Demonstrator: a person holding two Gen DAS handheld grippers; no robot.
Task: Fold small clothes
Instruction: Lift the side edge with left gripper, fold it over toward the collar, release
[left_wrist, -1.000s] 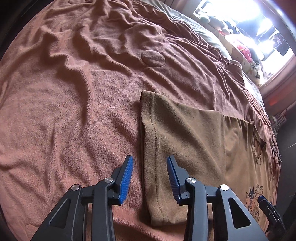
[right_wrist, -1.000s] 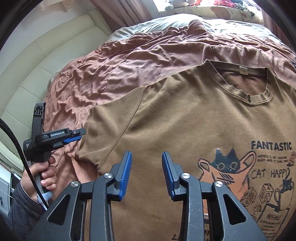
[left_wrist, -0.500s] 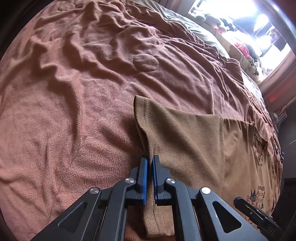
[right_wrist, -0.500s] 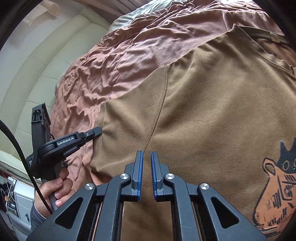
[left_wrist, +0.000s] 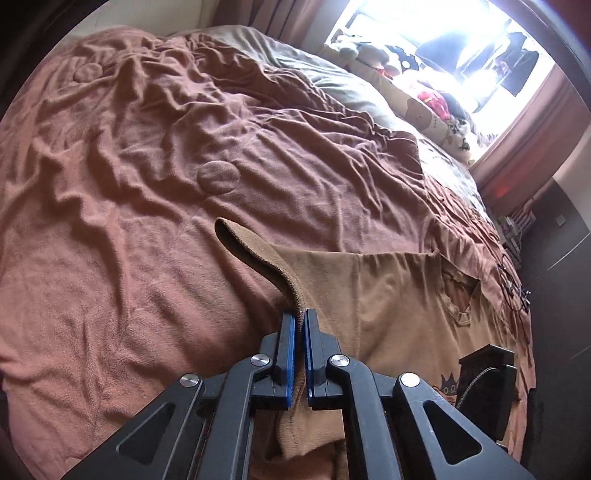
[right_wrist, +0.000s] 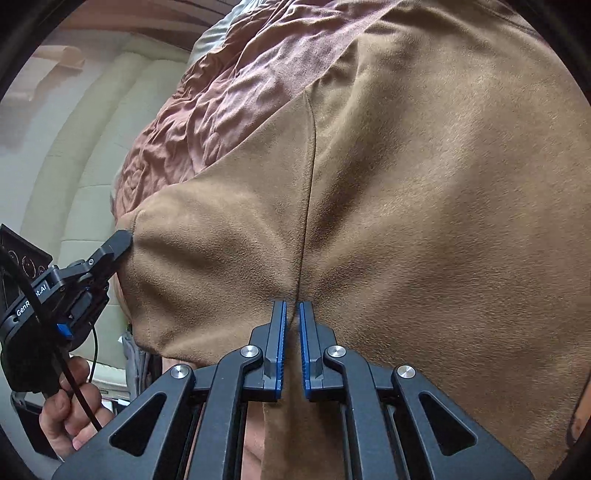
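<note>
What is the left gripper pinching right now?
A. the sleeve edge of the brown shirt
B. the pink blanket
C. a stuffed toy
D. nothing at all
A: the left gripper is shut on the hem of the shirt sleeve, which rises off the blanket from between its jaws.

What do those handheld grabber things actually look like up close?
Each tool has black angular fingers with triangular cut-outs, silver rivets and ribbed blue pads. The left tool seen from the side has a black body with white lettering, a blue tab and a black cable.
</note>
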